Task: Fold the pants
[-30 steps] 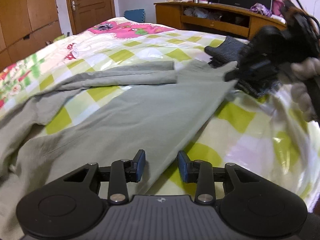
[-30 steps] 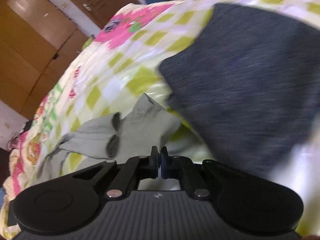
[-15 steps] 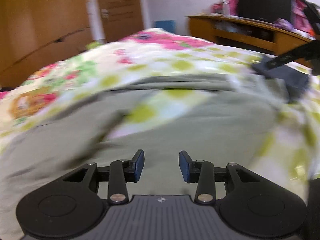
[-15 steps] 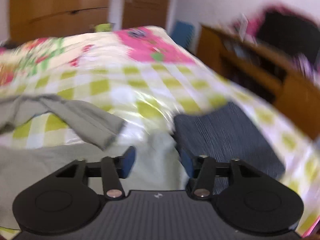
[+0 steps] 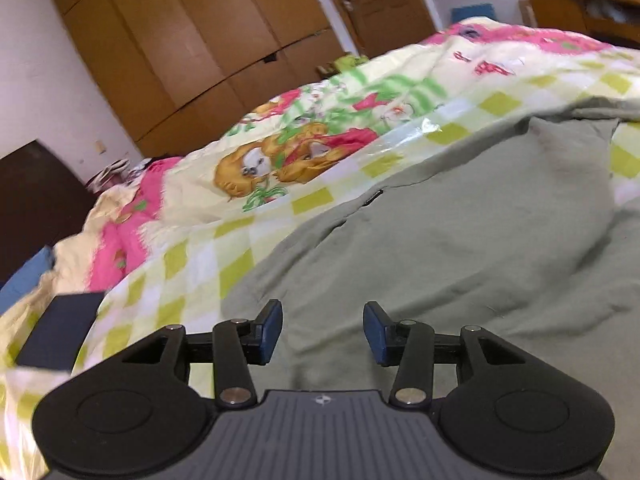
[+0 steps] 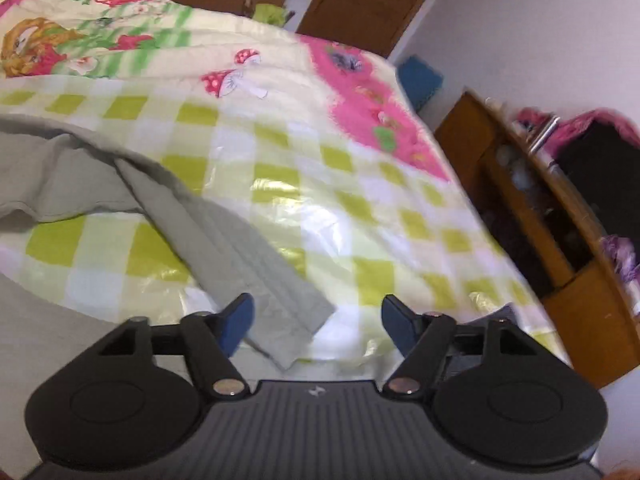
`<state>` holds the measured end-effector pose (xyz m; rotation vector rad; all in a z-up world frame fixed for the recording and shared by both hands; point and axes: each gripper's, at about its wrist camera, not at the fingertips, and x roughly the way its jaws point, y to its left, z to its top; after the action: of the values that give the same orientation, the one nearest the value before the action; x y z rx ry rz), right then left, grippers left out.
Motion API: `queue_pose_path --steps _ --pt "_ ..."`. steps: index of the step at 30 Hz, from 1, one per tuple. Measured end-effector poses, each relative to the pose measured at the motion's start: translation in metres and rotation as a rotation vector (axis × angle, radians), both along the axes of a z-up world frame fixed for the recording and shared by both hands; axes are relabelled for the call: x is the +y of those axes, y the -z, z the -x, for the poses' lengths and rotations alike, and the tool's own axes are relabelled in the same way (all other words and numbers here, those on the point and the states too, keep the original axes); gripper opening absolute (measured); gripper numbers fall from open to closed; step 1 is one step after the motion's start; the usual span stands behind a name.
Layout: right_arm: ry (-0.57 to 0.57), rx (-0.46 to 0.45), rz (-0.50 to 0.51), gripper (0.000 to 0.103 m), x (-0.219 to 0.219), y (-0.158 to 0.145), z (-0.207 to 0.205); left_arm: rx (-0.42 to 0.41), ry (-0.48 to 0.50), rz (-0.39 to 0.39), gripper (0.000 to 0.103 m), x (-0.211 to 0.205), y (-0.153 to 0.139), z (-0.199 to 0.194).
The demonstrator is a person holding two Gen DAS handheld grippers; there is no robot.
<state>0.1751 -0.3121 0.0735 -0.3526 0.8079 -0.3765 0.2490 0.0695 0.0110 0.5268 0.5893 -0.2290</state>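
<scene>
- Nearest, we find the right claw (image 6: pixel 316 320) opening, nothing gripped; a pant leg's hem (image 6: pixel 288 316) lies just beyond, between its jaws.
- The left claw (image 5: pixel 323 330) is opening, empty, above the pants (image 5: pixel 460 240) on the bed (image 5: pixel 240 224).
- That leg's long axis runs away leftward; the picture is blurred, so contact is uncertain.

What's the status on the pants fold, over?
Left gripper opening, empty, over the grey pants. Right gripper opening, empty, a pant leg end below it. Pants unfolded on the bedspread. Nothing blocking.
</scene>
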Motion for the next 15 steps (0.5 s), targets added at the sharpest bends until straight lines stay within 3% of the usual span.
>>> queue_pose_path --steps 1,4,7,9,13,15 --pt "-0.049 -0.018 -0.029 0.069 0.015 -0.008 -0.003 0.016 0.016 0.002 0.059 -0.001 0.001 -0.008" --pt "-0.290 -0.023 -0.248 0.071 0.060 -0.023 -0.039 0.022 0.032 -0.018 0.060 -0.001 0.001 -0.027" --pt "-0.542 0.017 -0.318 0.073 0.114 -0.011 -0.100 0.060 0.009 0.014 0.060 0.012 -0.002 -0.048" --pt "-0.691 0.094 -0.327 0.073 0.146 0.003 -0.141 0.078 0.002 0.010 0.060 0.025 -0.003 -0.066" --pt "-0.793 0.199 -0.293 0.073 0.177 0.028 -0.212 0.173 0.015 0.022 0.063 0.050 0.000 -0.105" --pt "-0.827 0.192 -0.245 0.074 0.182 0.036 -0.235 0.226 0.022 0.016 0.064 0.057 0.005 -0.124"
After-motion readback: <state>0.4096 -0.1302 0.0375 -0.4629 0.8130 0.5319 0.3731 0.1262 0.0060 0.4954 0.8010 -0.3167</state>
